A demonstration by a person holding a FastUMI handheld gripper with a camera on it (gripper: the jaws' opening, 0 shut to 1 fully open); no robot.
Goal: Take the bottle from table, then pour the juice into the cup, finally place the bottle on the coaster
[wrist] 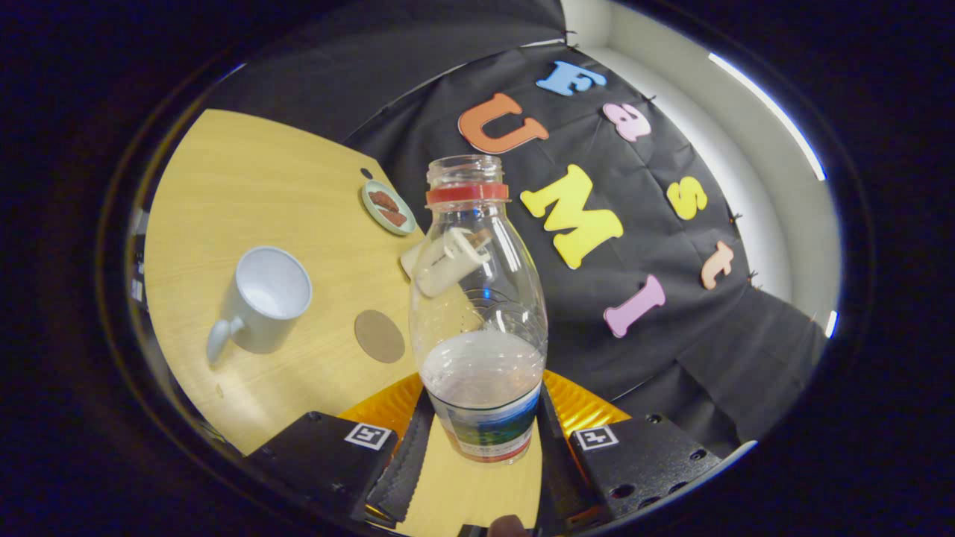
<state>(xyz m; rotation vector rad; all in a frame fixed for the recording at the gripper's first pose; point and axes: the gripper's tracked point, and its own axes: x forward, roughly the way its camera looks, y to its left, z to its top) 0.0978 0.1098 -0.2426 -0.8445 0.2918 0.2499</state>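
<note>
A clear plastic bottle (477, 313) with a red neck ring, no cap and a pale cloudy juice in its lower part stands between my fingers. My gripper (477, 440) is shut on its labelled base, both fingers pressing its sides. The whole view is rolled, so the table slants. A white cup (265, 298) with a handle sits on the wooden table (246, 186), beyond and left of the fingers, and looks empty inside. A round brown coaster (379, 335) lies flat between the cup and the bottle.
A small green plate (388, 207) with brown pieces sits farther back near the table's far edge. A pale object shows through the bottle, too distorted to name. The black cloth wall hangs behind the table.
</note>
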